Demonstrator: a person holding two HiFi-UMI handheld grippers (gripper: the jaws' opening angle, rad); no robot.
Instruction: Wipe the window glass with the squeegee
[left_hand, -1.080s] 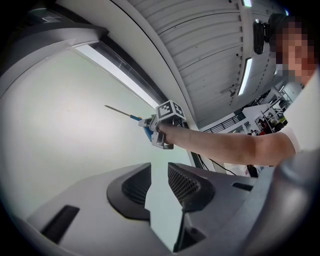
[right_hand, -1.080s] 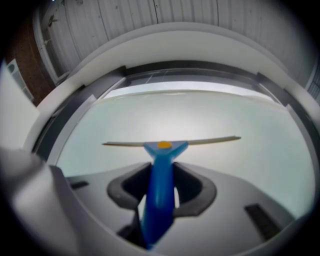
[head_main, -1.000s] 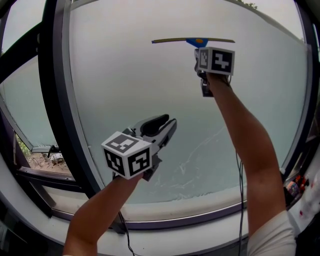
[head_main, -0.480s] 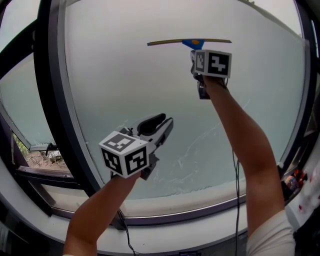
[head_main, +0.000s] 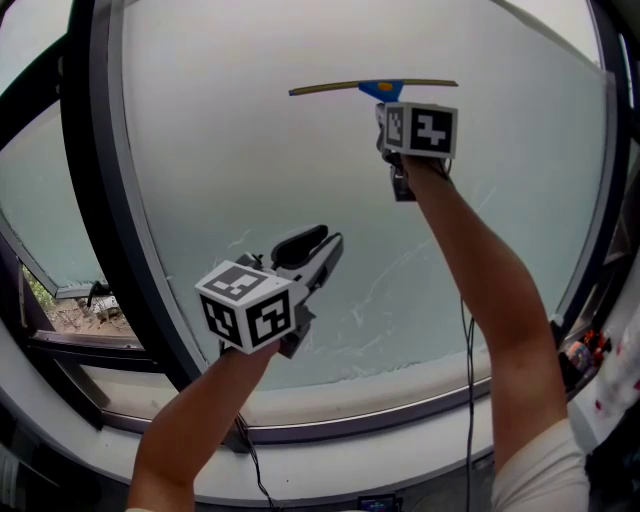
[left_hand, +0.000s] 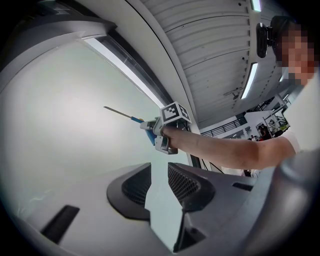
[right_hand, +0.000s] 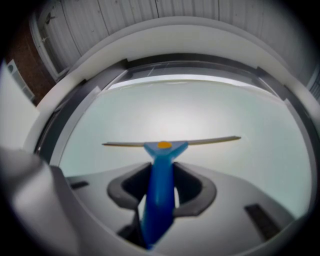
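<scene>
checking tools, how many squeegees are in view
1: the squeegee, clamped in the right gripper, high up at the window glass; none seen elsewhere.

The window glass (head_main: 250, 150) in front of you looks smooth but cloudy, with a milky film and thin pale streaks low down rather than a clear shine. Your squeegee (right_hand: 160, 190) has a glossy blue plastic handle and a thin, dull yellowish blade strip. The fingers (left_hand: 186, 186) of your left gripper (left_hand: 159, 180) are matt dark-grey plastic with finely meshed inner pads, set in a smooth light-grey shell. Its marker cube (head_main: 250, 305) is flat matt black and white. The window frame (head_main: 110, 200) looks like dark, smooth-coated metal with a faint sheen.
</scene>
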